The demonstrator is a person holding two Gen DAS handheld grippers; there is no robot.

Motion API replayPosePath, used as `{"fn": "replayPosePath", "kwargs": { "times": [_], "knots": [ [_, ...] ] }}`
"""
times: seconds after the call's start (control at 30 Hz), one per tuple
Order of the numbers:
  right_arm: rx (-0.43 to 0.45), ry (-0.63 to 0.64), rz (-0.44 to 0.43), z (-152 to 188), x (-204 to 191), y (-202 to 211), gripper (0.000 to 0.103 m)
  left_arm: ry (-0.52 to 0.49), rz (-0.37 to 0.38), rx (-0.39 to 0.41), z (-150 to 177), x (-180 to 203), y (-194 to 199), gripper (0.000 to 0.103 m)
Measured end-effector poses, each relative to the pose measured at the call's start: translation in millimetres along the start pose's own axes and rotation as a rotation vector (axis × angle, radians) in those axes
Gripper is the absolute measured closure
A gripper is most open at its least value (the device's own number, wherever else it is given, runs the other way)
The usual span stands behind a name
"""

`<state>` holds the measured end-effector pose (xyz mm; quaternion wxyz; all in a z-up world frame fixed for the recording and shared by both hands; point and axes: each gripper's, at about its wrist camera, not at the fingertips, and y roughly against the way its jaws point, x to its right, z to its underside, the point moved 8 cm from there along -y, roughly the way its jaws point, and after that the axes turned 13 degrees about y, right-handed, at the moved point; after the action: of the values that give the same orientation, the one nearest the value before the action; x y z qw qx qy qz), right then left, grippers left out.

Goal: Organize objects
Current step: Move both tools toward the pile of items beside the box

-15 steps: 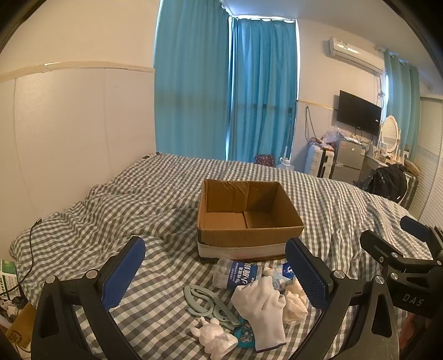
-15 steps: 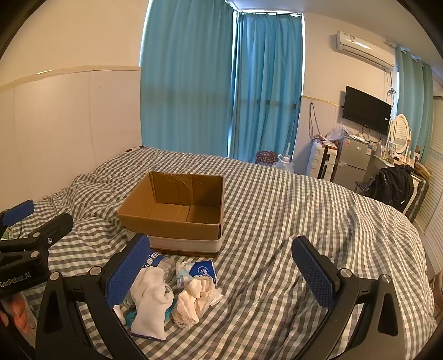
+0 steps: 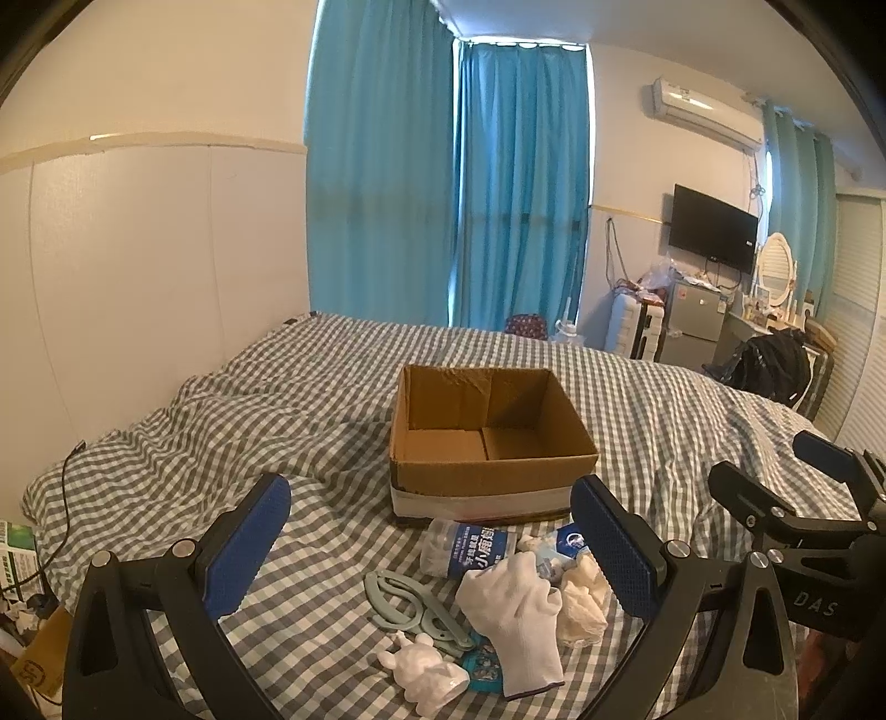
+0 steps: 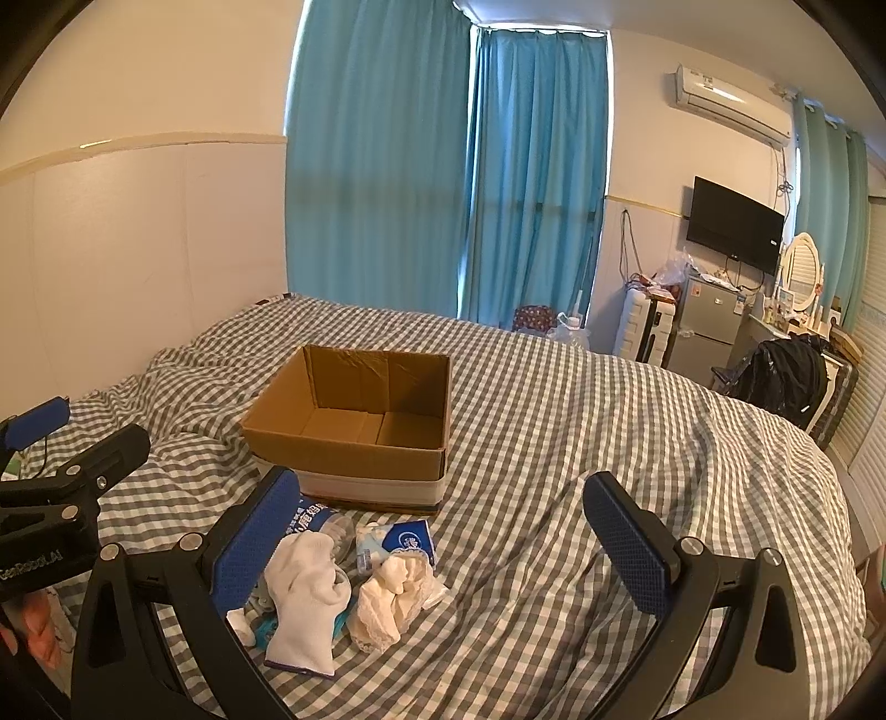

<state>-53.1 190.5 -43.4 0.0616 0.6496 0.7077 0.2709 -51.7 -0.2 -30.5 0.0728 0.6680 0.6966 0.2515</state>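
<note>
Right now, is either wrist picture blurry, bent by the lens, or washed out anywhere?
Left wrist view: sharp, fisheye bows the wall panel, glare along the curtain top. Right wrist view: equally sharp, dark corner vignette, cardboard box evenly lit.

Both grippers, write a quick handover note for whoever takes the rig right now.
Left gripper: open, holding nothing, above the pile.
Right gripper: open, holding nothing.
Cardboard box: on the checked bed, nothing seen inside.
In front of the box: water bottle, white glove, cream cloth, blue packet, grey-green hangers, white figurine.
Done: nothing boxed. Left: every item.
</note>
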Motion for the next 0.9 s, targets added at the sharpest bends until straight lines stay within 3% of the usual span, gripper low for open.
{"fn": "replayPosePath", "kwargs": {
  "times": [0.9],
  "knots": [
    [0.015, 0.000, -0.048, 1.0, -5.2, 15.1, 0.000, -0.016, 0.000, 0.015, 7.8, 5.4, 17.7, 0.000]
  ]
}}
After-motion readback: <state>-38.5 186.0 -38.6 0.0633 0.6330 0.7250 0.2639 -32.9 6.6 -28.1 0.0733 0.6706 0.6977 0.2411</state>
